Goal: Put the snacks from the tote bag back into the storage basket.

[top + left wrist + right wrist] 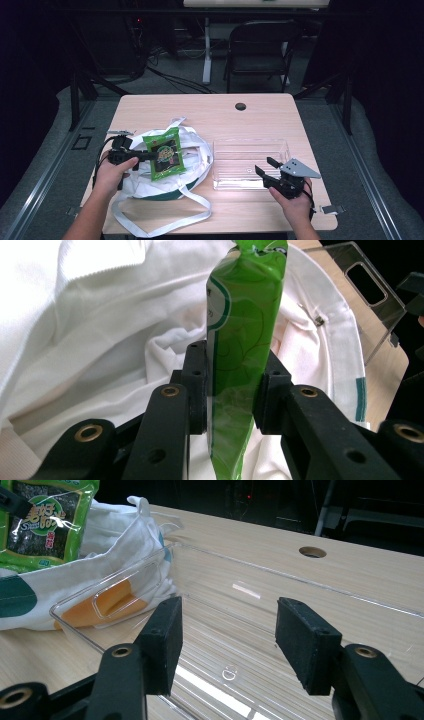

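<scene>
**Seaweed packet clamped in left gripper above white bag**

Left gripper [142,156] holds the green seaweed snack packet [164,153]: in the left gripper view its two black jaws press on both faces of the packet [243,340], which stands on edge between them. The high view shows the packet above the white cloth bag [150,187], near the left edge of the bench [260,117] and roughly midway between its near and far edges. The bag lies crumpled and open, with a dark green band along its lower side, and its long white straps [165,220] loop out toward the near edge.

The right gripper [265,169] is wide open with nothing between its jaws. It sits at the near right corner of the clear plastic tray [250,147], jaws pointing over the tray's rim; in the right gripper view the pads stand well apart, with the tray's bare floor [235,630] between and beyond them. The tray lies on the right half of the bench, just beside the bag, and its left end with a cut-out handle [125,595] touches the bag's cloth. A round hole [240,106] is cut in the bench near its far edge.
</scene>
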Available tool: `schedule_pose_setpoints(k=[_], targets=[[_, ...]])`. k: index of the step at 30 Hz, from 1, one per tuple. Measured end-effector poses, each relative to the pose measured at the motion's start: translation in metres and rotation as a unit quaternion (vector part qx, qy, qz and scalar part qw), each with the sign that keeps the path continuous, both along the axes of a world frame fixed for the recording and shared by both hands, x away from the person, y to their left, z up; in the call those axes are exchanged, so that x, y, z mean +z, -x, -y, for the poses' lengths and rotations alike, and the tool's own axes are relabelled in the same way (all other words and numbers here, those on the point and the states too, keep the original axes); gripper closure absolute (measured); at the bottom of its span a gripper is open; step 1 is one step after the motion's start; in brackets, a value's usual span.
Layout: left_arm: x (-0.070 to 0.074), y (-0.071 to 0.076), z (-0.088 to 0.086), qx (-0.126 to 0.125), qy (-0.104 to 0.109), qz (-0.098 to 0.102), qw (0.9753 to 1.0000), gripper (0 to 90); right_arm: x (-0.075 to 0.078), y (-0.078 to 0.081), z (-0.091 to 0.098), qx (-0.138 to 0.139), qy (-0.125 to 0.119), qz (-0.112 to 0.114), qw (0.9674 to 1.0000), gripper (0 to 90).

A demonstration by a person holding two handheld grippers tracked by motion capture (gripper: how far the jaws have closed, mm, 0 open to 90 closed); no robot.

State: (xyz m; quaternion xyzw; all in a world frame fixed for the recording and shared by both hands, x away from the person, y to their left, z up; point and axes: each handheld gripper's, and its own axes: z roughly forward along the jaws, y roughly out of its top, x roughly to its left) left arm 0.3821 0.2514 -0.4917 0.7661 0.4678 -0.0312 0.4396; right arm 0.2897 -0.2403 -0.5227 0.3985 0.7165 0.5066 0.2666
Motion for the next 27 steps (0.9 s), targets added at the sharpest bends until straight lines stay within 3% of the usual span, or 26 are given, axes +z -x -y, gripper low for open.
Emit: schedule_pose_setpoints(k=[20, 27], targets=[[0.018, -0.001, 0.006, 0.004, 0.013, 0.044, 0.9989, 72.4, 0.000, 0.000, -0.001, -0.002, 0.006, -0.004, 1.0000, 43.8], [0.025, -0.002, 0.011, 0.002, 0.021, 0.062, 0.9979, 72.5, 0.001, 0.000, -0.004, -0.011, 0.022, 0.003, 0.9997, 40.8]])
